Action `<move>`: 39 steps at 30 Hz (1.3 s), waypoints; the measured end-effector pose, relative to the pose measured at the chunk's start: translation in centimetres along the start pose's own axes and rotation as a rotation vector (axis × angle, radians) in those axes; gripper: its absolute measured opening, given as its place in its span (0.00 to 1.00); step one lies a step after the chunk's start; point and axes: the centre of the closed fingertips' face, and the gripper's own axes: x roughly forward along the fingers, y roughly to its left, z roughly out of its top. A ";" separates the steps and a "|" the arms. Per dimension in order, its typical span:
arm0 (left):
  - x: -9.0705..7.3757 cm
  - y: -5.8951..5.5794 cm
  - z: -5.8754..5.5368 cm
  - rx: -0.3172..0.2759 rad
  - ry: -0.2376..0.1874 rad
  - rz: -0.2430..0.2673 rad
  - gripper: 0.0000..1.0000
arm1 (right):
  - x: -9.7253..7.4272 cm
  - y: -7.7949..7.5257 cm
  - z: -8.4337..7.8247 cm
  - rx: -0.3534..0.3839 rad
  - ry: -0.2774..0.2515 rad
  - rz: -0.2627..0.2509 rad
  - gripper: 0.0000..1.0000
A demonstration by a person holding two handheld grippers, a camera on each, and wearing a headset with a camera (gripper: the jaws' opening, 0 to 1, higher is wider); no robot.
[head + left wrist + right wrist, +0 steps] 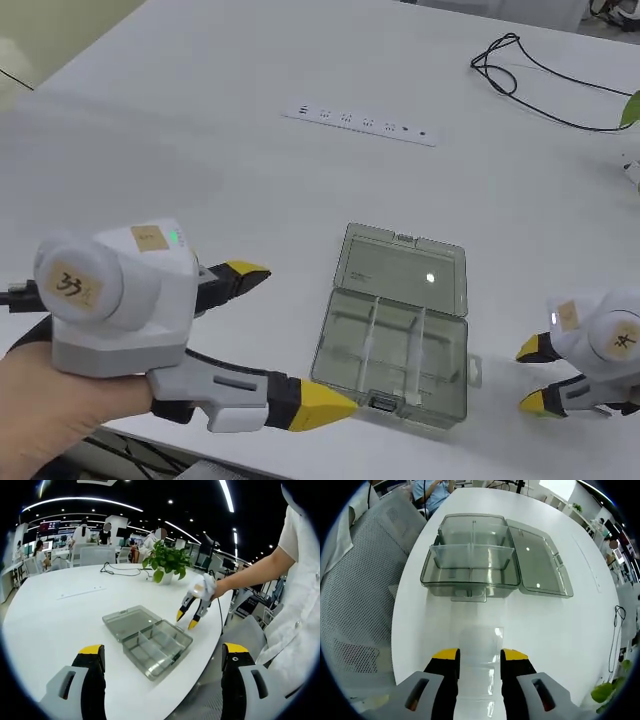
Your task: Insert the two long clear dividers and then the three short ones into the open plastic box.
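Evidently the job is partway through. The open plastic box (440, 412) sits on the white surface (250, 170) near its front edge, between the two grippers. Clear walls already stand in its base. In the head view two of them run from the hinge side to the latch (380, 403). The right gripper view shows one tall divider (470, 557) spanning the base, with a thinner line crossing behind it. The plastic is too clear for me to count every piece or tell long from short. I'd guess the long pair is seated and some short ones remain.

A loose clear piece (481, 645) lies flat on the surface under the right gripper (533, 375). That gripper's fingers are parted either side of it, and I cannot tell if they touch its edges. The piece's long axis runs along the fingers, pointing straight at the box's side wall.

The box has its lid (405, 265) folded away from the person and its latch toward the near edge, so box and lid together stretch lengthwise front to back.

The left gripper (285, 338) hovers to the box's left, fingers (320, 405) spread wide with nothing between them.
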 end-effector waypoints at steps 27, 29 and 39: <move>1.9 -1.1 2.3 -0.114 -0.011 -0.038 0.87 | -8.7 1.5 7.6 -0.066 -0.146 -0.170 0.33; 2.2 -1.4 2.3 -0.194 0.005 -0.052 0.86 | -9.3 1.7 8.3 -0.086 -0.147 -0.181 0.33; 3.3 -3.1 4.1 -0.282 -0.037 -0.115 0.72 | -11.5 3.0 11.4 -0.139 -0.175 -0.218 0.33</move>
